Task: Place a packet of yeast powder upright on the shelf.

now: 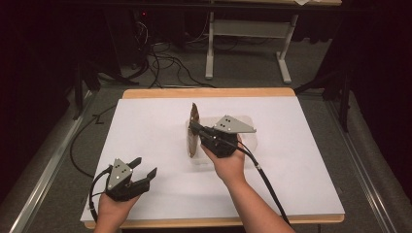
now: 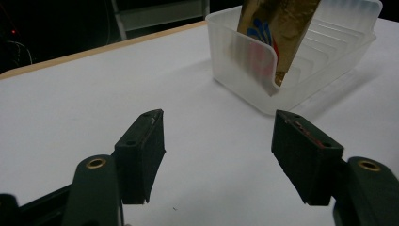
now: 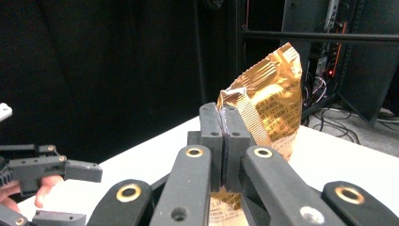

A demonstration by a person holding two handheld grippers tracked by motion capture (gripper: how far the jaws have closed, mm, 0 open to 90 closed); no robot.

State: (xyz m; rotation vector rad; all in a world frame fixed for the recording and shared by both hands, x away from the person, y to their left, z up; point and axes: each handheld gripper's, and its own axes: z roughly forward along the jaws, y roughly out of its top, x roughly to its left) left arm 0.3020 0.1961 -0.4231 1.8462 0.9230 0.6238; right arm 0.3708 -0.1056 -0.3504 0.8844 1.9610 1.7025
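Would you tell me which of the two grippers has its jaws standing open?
The left gripper, near the table's front left corner: its jaws stand wide apart over bare white tabletop. The right gripper is shut on the gold snack packet at the clear slotted tray.

1. The snack packet (image 3: 270,101) is glossy golden foil, crinkled, with a ribbed crimped seam.
2. The rack tray (image 2: 329,61) is frosted, translucent plastic, smooth with moulded ribs.
3. The counter (image 1: 145,136) has a matt white, smooth top edged in pale wood.
4. The left tongs (image 2: 219,157) are matt black plastic with brass-coloured pivot rivets.
5. The right tongs (image 3: 225,141) look the same, their plate dull grey.
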